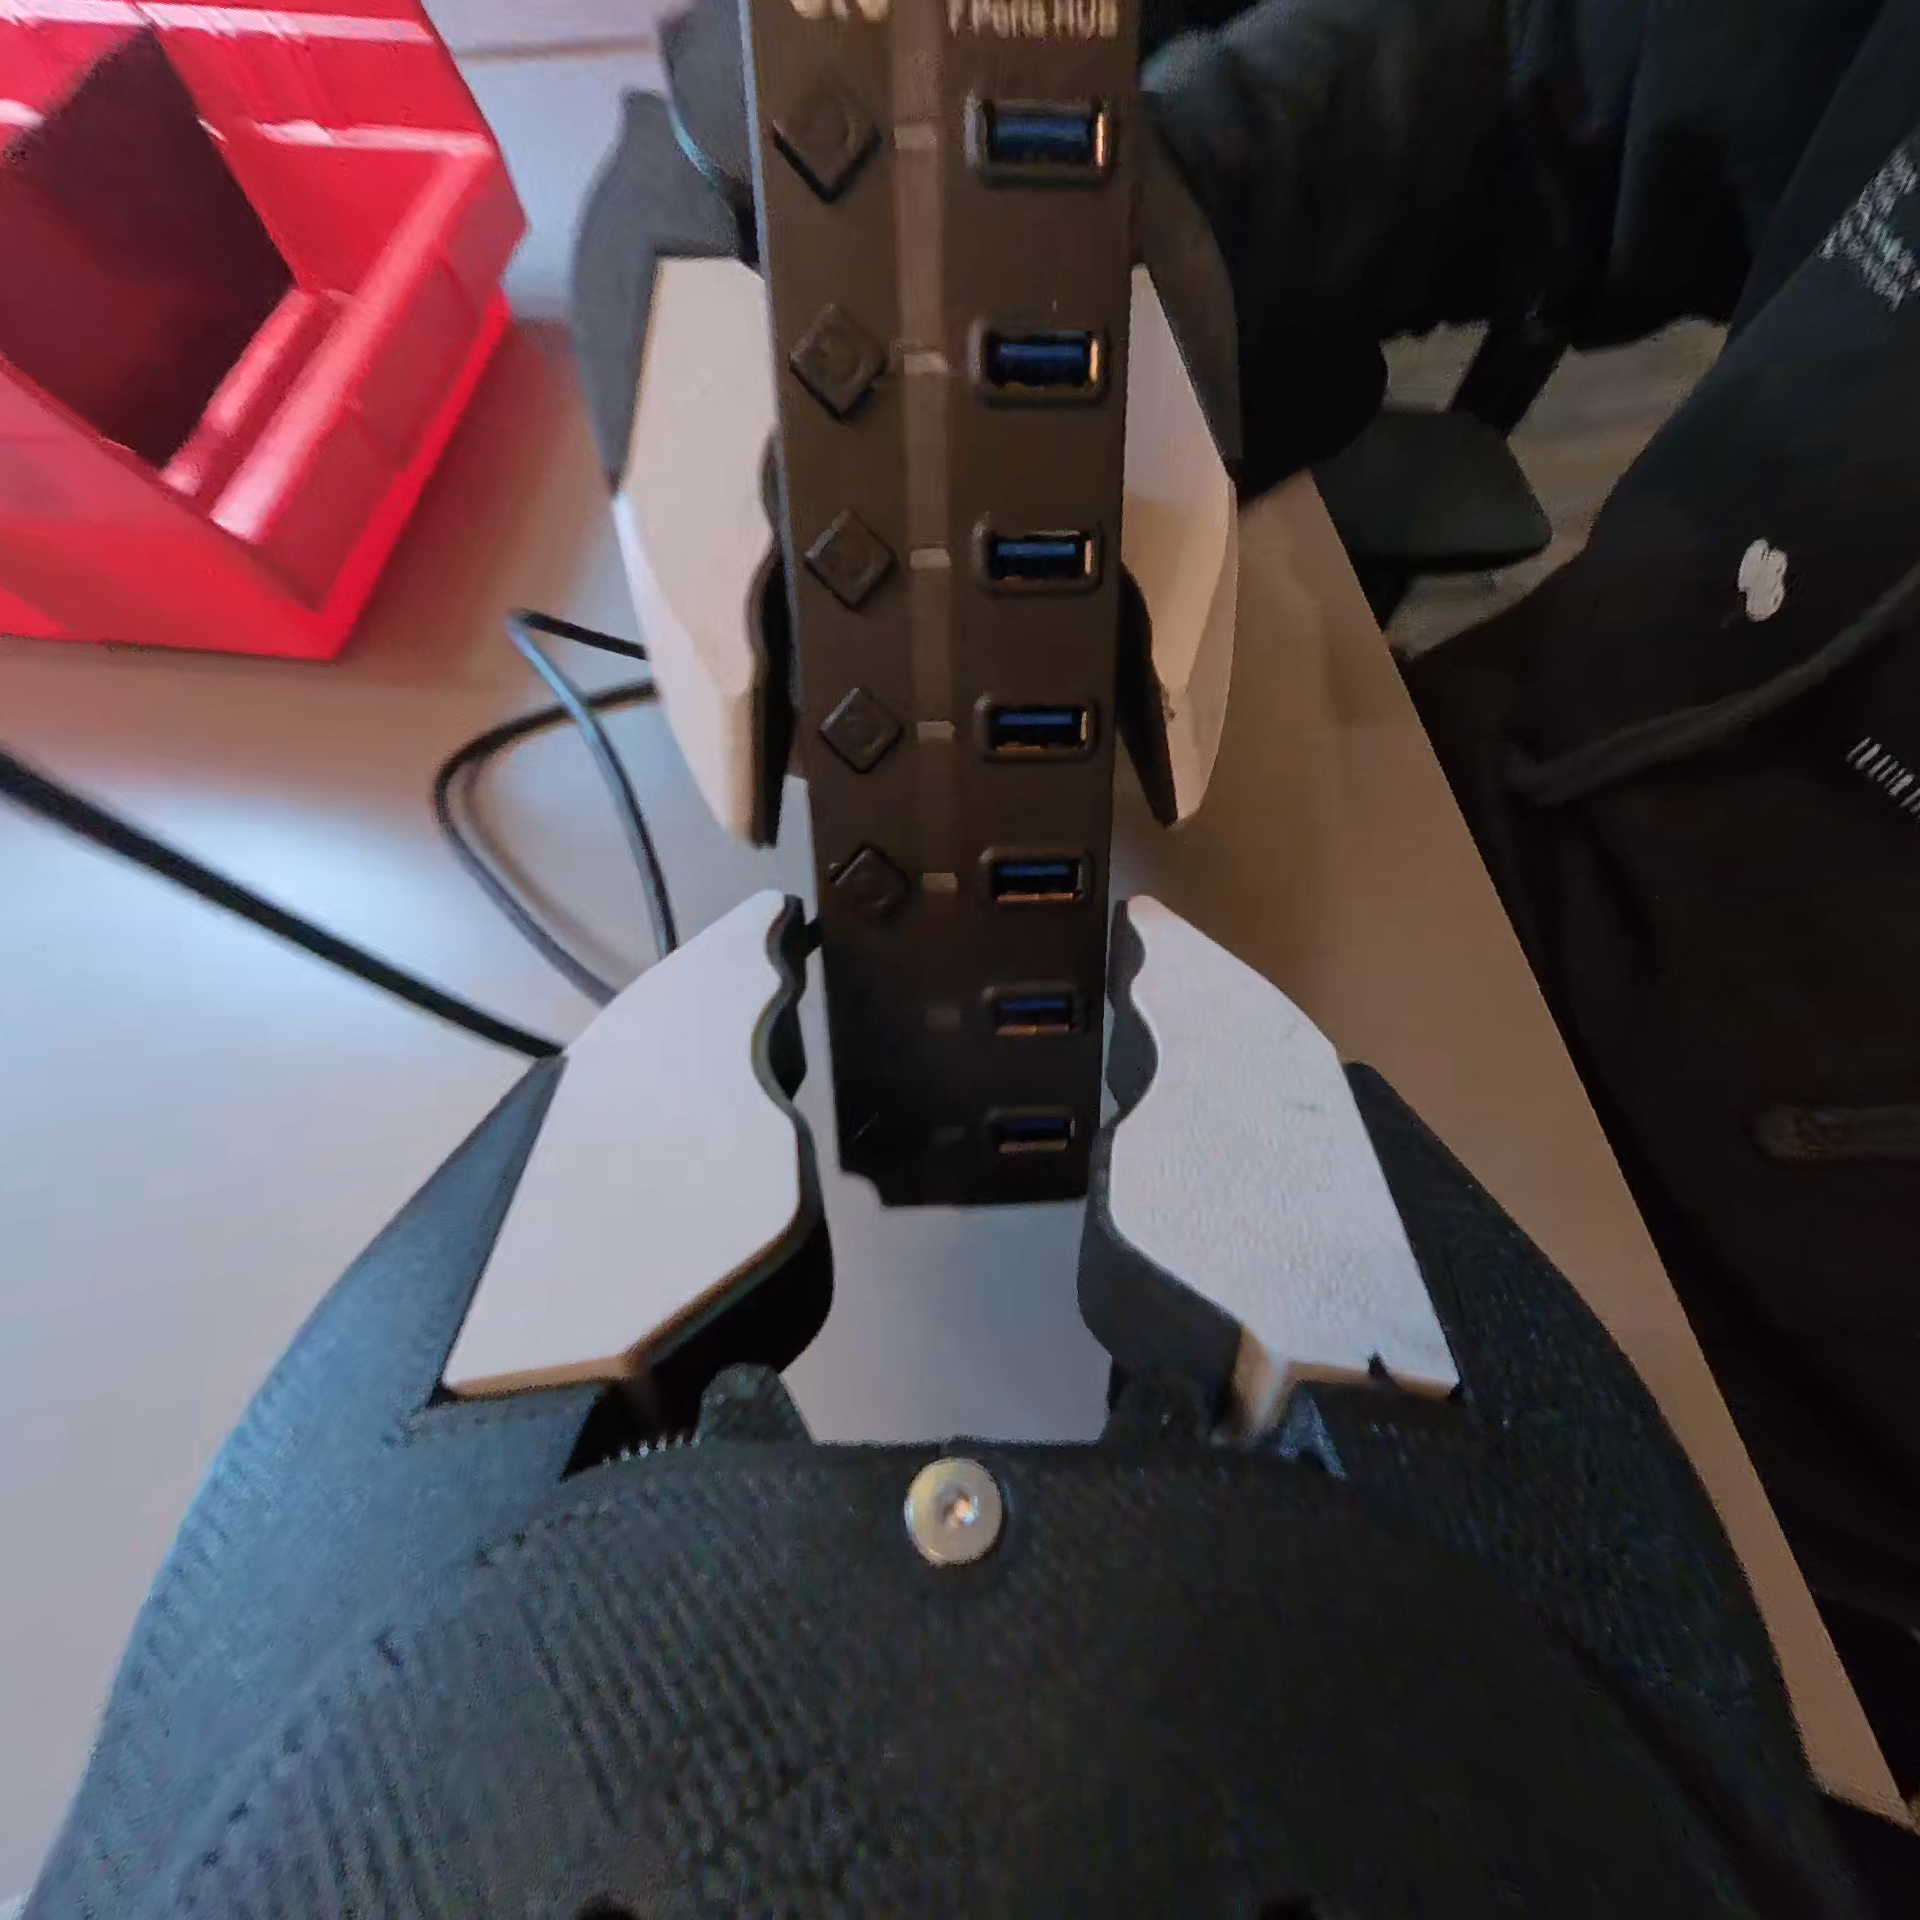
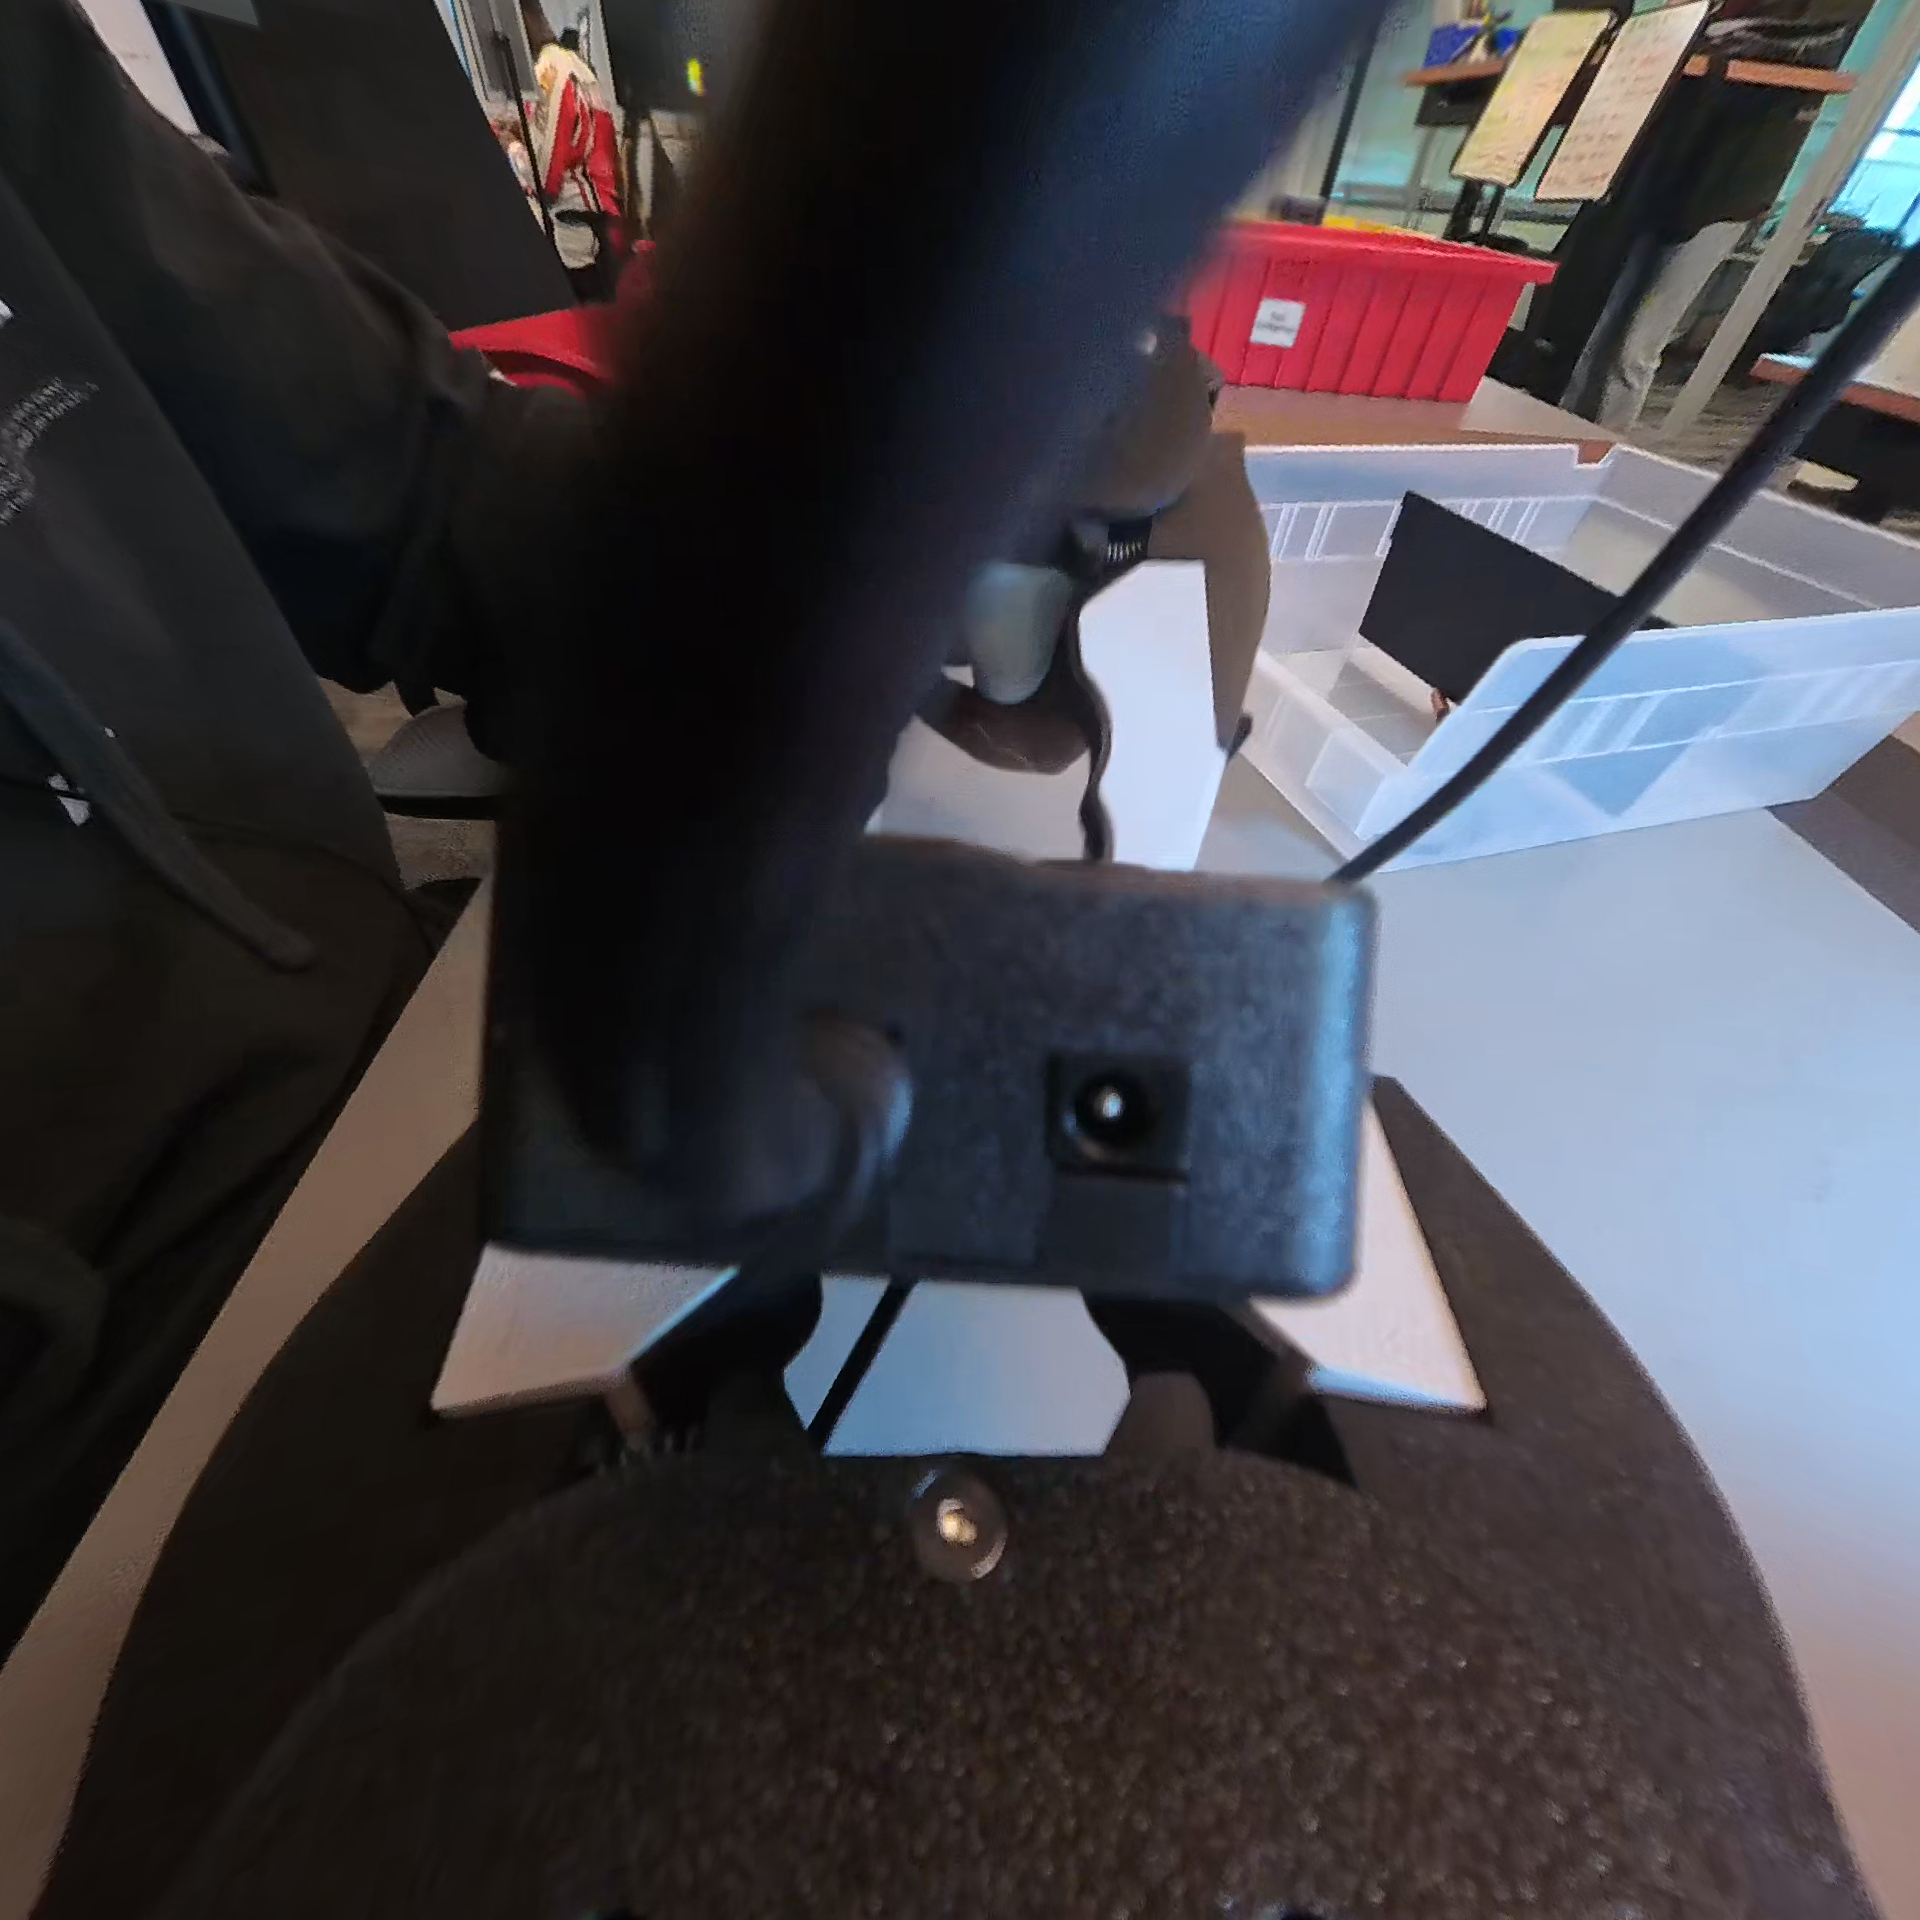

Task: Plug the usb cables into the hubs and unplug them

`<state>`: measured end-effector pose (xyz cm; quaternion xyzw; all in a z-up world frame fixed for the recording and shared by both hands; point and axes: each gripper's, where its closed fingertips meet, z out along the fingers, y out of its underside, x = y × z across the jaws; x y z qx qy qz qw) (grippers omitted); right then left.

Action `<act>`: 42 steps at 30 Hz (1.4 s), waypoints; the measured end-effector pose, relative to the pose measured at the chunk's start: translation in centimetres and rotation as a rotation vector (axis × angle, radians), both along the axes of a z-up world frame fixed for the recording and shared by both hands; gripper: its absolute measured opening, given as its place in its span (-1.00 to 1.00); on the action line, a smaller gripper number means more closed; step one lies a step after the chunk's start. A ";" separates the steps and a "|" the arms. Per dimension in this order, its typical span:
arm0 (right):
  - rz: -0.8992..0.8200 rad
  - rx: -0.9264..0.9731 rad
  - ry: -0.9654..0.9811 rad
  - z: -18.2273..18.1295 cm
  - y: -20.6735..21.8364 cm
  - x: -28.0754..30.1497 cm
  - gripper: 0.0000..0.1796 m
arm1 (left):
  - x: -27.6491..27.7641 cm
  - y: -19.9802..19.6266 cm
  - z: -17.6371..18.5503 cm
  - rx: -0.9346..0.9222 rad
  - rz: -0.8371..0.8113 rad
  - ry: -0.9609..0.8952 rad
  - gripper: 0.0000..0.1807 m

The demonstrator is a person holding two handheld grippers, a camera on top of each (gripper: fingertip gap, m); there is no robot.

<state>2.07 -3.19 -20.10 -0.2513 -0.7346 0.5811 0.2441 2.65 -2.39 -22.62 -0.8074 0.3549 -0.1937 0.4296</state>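
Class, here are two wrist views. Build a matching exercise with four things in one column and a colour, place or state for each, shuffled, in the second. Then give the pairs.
Things:
1. USB hub
2. bin
3. thick cable
4. organiser box

Descriptions:
A. black, lying on the table to the left of the hub
B. black, with every visible port empty
C. translucent, with its lid open
D. red, at the upper left in the left wrist view

Pairs: 1-B, 2-D, 3-A, 4-C

Even indoor daylight, soft shadows; motion blur throughout, wide-angle edge bending, near cable [image 2: 831, 520] badly defocused
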 end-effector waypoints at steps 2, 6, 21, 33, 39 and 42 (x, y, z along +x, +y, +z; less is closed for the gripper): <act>-0.005 -0.013 -0.006 0.4 0.7 0.2 -0.29 | -1.0 -0.3 2.1 0.053 0.024 -0.036 -0.33; -0.068 -0.027 0.034 2.2 3.3 0.4 -0.30 | -7.8 -1.5 9.2 0.250 0.243 -0.102 -0.44; -0.173 -0.075 0.016 2.3 6.9 -0.2 -0.30 | -31.2 -8.5 -4.0 -0.624 0.514 0.551 -0.60; -0.173 -0.104 -0.005 2.0 7.5 -0.3 -0.30 | -31.4 -9.1 -7.7 -0.848 0.348 0.765 -0.92; -0.174 -0.119 0.037 3.3 7.6 0.2 -0.29 | -29.7 -7.7 1.6 -0.664 0.534 0.592 -0.93; -0.164 -0.146 0.056 4.1 7.7 0.5 -0.30 | -26.7 -5.0 10.7 -0.341 0.620 0.357 -0.93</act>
